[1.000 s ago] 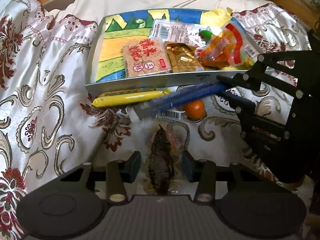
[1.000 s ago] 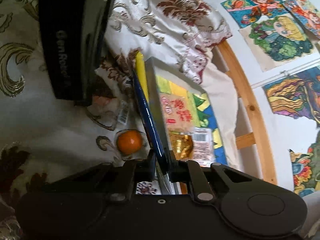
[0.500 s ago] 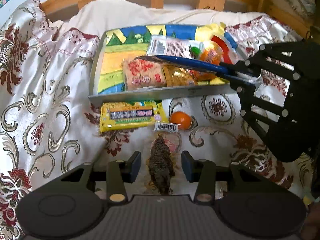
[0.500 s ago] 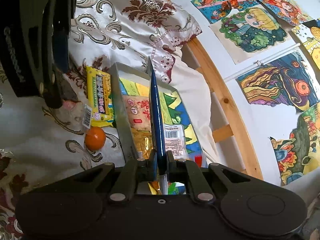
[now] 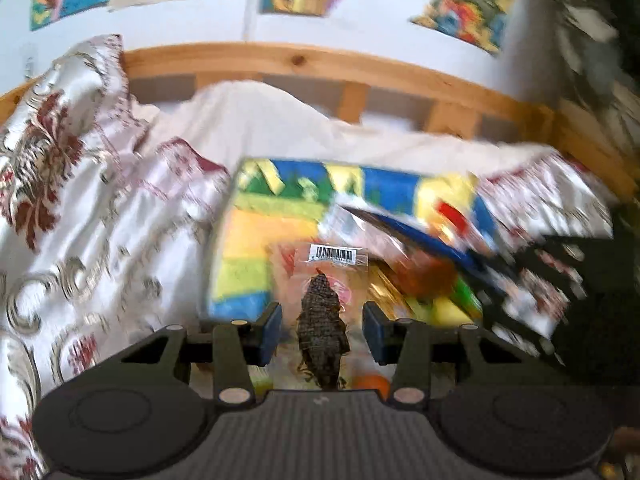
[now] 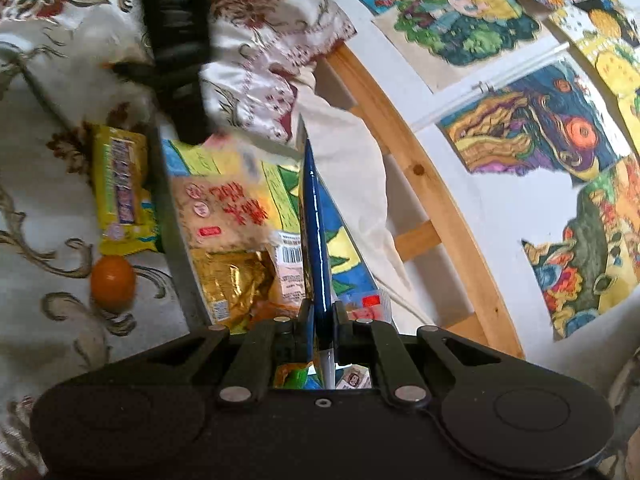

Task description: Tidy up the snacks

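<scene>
My left gripper [image 5: 322,332] is shut on a clear packet [image 5: 324,264] holding a dark dried fish, barcode end pointing away. It hangs over the near edge of the colourful tray [image 5: 219,240]. My right gripper [image 6: 320,320] is shut on a flat blue packet [image 6: 316,232], seen edge-on, held above the tray's [image 6: 176,240] right part. In the left wrist view that blue packet [image 5: 420,232] is a blurred streak over the tray, with the right gripper's black frame [image 5: 580,272] behind it. A brown rice-cake packet [image 6: 224,208] and a gold packet [image 6: 232,280] lie in the tray.
On the patterned bedspread in front of the tray lie a yellow bar packet [image 6: 120,188] and a small orange [image 6: 112,280]. A cream pillow [image 5: 260,120] and the wooden headboard [image 5: 300,60] stand behind the tray. Drawings hang on the wall [image 6: 460,12].
The left gripper has lifted the fish packet off the bedspread and forward over the tray's front. The right gripper has carried the blue packet from the tray's front edge up over the tray.
</scene>
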The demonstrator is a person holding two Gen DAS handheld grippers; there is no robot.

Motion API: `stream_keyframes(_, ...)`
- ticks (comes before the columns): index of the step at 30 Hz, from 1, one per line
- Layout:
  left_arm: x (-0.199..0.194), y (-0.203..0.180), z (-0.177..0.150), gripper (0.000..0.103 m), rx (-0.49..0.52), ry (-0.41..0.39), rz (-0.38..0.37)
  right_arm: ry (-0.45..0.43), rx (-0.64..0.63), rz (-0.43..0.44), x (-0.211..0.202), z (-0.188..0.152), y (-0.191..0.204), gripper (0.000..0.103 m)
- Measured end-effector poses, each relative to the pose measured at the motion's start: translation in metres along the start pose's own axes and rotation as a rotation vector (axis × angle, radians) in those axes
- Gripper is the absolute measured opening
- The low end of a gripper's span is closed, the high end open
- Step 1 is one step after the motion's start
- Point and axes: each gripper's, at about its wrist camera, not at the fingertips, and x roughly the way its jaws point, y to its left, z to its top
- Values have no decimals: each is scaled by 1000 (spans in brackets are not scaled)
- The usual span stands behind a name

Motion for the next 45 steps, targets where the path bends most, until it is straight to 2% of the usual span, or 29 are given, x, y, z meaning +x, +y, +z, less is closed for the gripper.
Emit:
stream_keyframes(3,22,14,14,48,-49,-36,43,26,23,4,11,-2,-4,8)
stream_keyframes(6,42,23,24,48,-120,-71,50,49,54,1,21,-3,-10,8)
stream_keyframes(10,65,26,26,48,-113,-97,62,75,96,-22,34,-5,-19,8)
stream_keyframes(16,88,28,15,48,-113,-63,89,119,145,-38,59,-8,-23,8)
stream_keyframes(24,98,23,11,49,-115,-36,85,99,83,-51,61,-6,-10,17)
stream_keyframes(27,98,22,10,50,-114,-27,79,93,84,-51,60,-6,-10,26)
stream_keyframes(33,95,22,10,62,-141,-13,57,99,117,-26,57,-3,-17,44)
stream_keyframes(35,92,20,11,65,-141,-12,56,101,132,-2,55,-1,-20,62)
stream_keyframes(37,89,19,12,69,-139,-16,58,100,154,23,51,1,-24,68)
stream_keyframes(42,78,16,12,77,-145,-27,64,111,185,65,42,4,-32,74)
stream_keyframes(45,71,15,11,83,-149,-36,76,132,248,104,37,2,-42,79)
